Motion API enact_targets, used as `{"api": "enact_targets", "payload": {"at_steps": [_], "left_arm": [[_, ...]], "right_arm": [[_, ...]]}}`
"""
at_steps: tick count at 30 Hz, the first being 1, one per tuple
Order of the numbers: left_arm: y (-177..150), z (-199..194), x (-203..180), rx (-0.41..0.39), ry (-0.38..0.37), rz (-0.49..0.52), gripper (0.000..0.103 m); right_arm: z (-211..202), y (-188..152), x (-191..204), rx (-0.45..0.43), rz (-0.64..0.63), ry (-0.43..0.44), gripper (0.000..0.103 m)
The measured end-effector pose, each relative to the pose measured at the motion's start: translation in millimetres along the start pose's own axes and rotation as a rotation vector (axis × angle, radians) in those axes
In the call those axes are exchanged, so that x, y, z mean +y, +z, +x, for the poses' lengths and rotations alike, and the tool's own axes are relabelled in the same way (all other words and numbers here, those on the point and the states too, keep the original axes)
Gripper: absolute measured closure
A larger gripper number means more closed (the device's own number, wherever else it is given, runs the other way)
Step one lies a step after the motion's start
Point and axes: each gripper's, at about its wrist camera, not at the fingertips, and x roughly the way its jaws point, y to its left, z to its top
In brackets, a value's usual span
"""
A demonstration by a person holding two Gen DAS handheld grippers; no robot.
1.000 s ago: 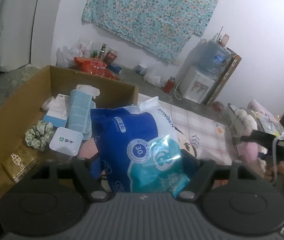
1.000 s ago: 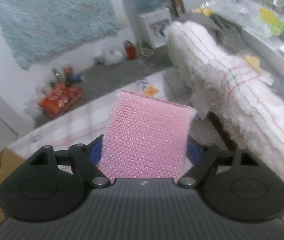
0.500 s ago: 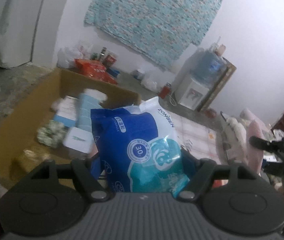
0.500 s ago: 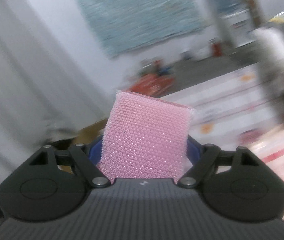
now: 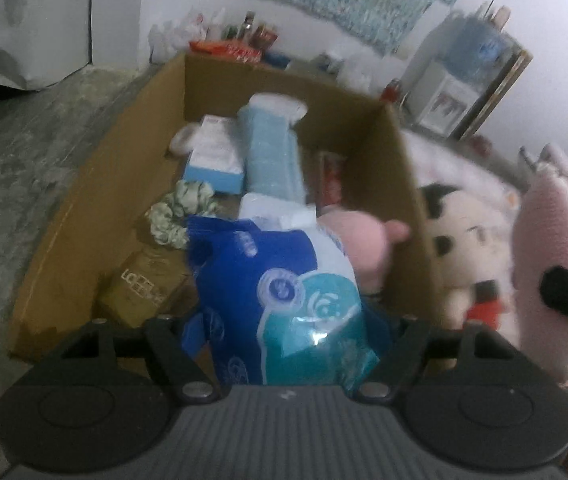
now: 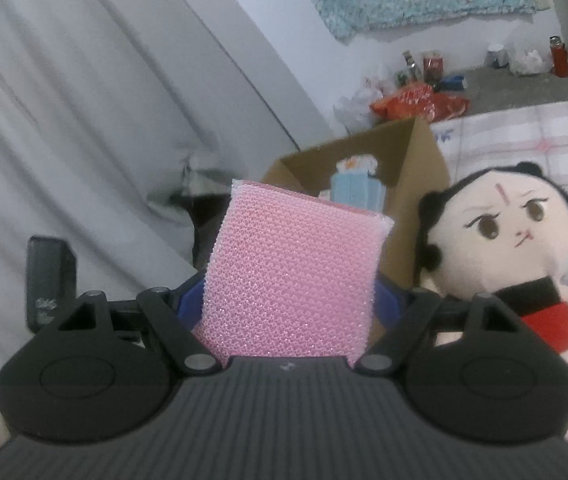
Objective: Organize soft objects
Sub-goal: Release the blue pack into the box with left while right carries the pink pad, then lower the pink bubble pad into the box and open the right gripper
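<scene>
Left tongs [image 5: 288,344] clamp blue tissue pack [image 5: 279,296] over cardboard box [image 5: 400,184]: light, squashy, slick film, grip mid-body. Right tongs [image 6: 290,312] pinch pink mesh sponge [image 6: 296,272]: featherlight, compressible, hold low.

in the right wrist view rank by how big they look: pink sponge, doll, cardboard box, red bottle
Largest to smallest as they look:
1. pink sponge, but it sits right at the camera, so its rank is unsure
2. doll
3. cardboard box, partly hidden behind the sponge
4. red bottle, far off

box [image 5: 400,184] top open | inside crowded w/ packs, scrunchie [image 5: 175,216] | doll [image 6: 524,240] just beside right wall
</scene>
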Motion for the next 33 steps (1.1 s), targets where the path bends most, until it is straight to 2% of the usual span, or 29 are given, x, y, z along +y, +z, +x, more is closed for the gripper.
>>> {"api": "enact_targets", "payload": {"at_steps": [6, 10, 13, 19, 24, 27, 31, 33], "left_arm": [[7, 50, 4, 0.110, 0.086, 0.084, 0.029], [3, 81, 19, 0.177, 0.087, 0.057, 0.029], [0, 91, 27, 0.180, 0.115, 0.043, 0.029], [4, 86, 36, 0.187, 0.108, 0.055, 0.022], [4, 58, 51, 0.086, 0.126, 0.002, 0.019], [6, 37, 64, 0.027, 0.096, -0.070, 0.017], [11, 10, 82, -0.070, 0.068, -0.171, 0.013], [14, 2, 87, -0.114, 0.069, -0.187, 0.012]], "right_arm": [[24, -3, 6, 0.036, -0.034, -0.016, 0.021], [37, 0, 0, 0.037, -0.061, -0.031, 0.021], [34, -1, 6, 0.045, -0.085, -0.039, 0.021], [46, 6, 3, 0.077, -0.103, -0.043, 0.020], [61, 15, 17, 0.132, -0.124, -0.022, 0.020], [78, 17, 32, 0.199, -0.143, -0.020, 0.018], [108, 7, 48, 0.304, -0.200, -0.092, 0.016], [125, -2, 55, 0.363, -0.234, -0.165, 0.014]]}}
